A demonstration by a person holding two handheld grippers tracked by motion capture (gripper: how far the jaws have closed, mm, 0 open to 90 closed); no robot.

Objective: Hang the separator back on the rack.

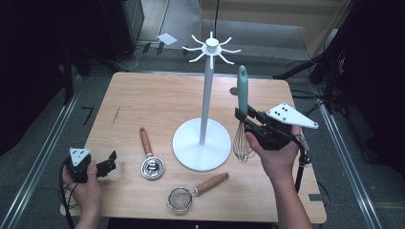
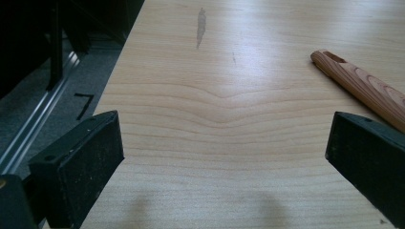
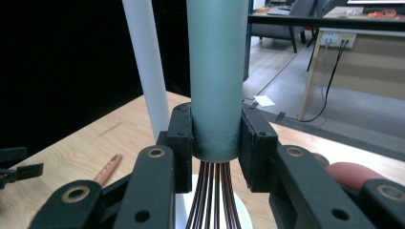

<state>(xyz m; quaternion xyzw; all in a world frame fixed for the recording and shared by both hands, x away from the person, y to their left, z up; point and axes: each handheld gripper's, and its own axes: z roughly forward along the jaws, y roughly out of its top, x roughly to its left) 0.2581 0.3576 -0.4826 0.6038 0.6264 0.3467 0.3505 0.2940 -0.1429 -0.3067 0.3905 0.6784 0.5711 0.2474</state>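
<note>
The right gripper (image 1: pixel 249 119) pinches the whisk (image 1: pixel 242 95) upright, handle up. The rack (image 1: pixel 210 46) stands just left, hooks above. Left fingers (image 2: pixel 76 167) are spread, idle.

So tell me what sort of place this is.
Probably a lab or studio set up for recording, not a kitchen: a bare wooden table on grey carpet, rails on the floor beside it, dark stands around, and a chair and desk behind.

Whisk (image 1: pixel 243 112) showing grey-green handle, dark coppery wires. Hook stand (image 1: pixel 205 119) showing all white. Table (image 1: pixel 143 100) showing pale wood grain. Spoon (image 1: pixel 149 155) and strainer (image 1: pixel 193 191) showing reddish-brown wooden handles, silvery metal heads.
</note>
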